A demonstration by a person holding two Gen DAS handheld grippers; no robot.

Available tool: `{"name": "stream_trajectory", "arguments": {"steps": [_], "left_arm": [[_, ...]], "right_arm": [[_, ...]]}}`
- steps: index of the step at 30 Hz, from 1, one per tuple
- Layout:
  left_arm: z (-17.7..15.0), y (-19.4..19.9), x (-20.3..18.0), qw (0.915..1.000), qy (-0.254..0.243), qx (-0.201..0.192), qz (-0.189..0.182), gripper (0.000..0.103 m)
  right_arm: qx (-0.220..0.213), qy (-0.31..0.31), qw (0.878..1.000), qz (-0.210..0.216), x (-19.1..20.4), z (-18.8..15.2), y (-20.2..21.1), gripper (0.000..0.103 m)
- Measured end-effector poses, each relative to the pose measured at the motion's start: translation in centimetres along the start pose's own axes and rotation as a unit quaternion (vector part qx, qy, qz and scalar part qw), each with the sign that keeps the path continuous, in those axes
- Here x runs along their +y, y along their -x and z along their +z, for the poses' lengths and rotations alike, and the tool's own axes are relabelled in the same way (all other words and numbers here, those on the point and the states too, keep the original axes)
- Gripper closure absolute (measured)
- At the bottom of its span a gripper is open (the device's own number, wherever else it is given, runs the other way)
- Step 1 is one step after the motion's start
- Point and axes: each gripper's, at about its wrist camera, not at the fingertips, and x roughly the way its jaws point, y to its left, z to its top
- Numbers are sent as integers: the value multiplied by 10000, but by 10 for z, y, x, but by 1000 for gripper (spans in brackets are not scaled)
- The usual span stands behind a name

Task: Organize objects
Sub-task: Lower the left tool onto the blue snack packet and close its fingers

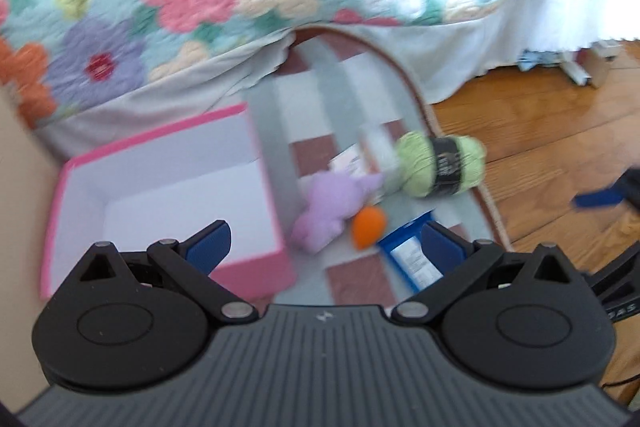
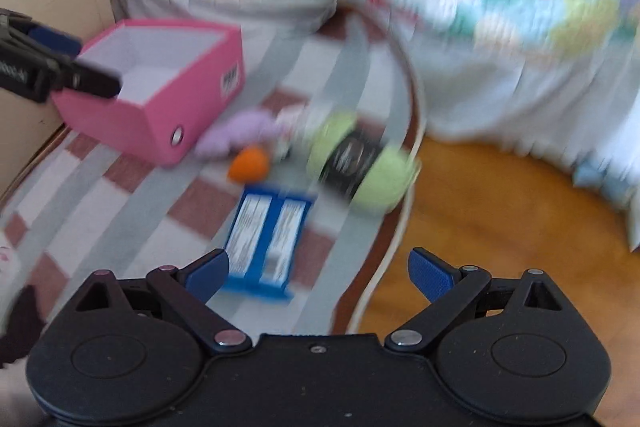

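1. The green yarn skein (image 1: 442, 163) lies on its side at the striped rug's (image 1: 356, 95) curved edge, long axis running roughly across the left wrist view.
2. The blue packet (image 2: 266, 247) lies flat, pointing lengthwise toward the right hand-held gripper (image 2: 318, 271).
3. The pink box (image 1: 160, 203) sits open-topped beside the purple plush (image 1: 332, 207) and orange ball (image 1: 368, 233).
4. Bare wood floor (image 2: 500, 227) spreads beyond the rug.
5. Both the left hand-held gripper (image 1: 324, 247) and the right one are spread apart, holding nothing.
6. Only the right wrist view shows the box's labelled end.

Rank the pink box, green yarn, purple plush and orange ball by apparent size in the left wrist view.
1. pink box, clearly largest, though also nearest the camera.
2. green yarn and purple plush: look alike through the blur, so no ranking.
3. orange ball, smallest.
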Motion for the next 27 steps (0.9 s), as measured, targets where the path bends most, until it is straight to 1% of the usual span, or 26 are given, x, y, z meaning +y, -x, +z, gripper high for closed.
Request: {"name": "stream_trajectory", "arguments": {"steps": [2, 5, 8, 11, 13, 16, 17, 18, 21, 25, 27], "left_arm": [[4, -8, -8, 9997, -216, 11, -93, 0], [3, -23, -23, 9979, -583, 170, -210, 0], [-1, -41, -31, 9957, -725, 381, -425, 0], [-3, -64, -30, 9943, -507, 699, -621, 3], [-5, -77, -28, 9927, -286, 820, -840, 4], [-10, -96, -28, 9896, 37, 1015, -1020, 9], [-11, -102, -29, 9887, 101, 1066, -1051, 15], [-13, -106, -31, 9886, 108, 1048, -1075, 17], [-17, -114, -38, 9886, 29, 903, -1206, 17], [-23, -132, -50, 9879, -26, 937, -1233, 17], [-26, -143, -53, 9863, 54, 1121, -1206, 26]], "right_arm": [[86, -328, 9991, 257, -8, -6, -8, 5], [-4, -345, 9985, 431, -8, -12, -16, 5], [-63, -382, 9976, 575, -3, -15, -24, 5], [-85, -478, 9959, 760, 0, -21, -32, 6], [-92, -538, 9942, 922, 2, -25, -39, 10], [-187, -526, 9928, 1057, 5, -31, -47, 12], [-275, -503, 9927, 1065, 7, -33, -49, 12], [-320, -475, 9927, 1058, 8, -35, -52, 13], [-442, -410, 9935, 964, 11, -39, -61, 17], [-570, -334, 9946, 800, 19, -46, -76, 20], [-609, -172, 9957, 682, 25, -47, -82, 23]]}}
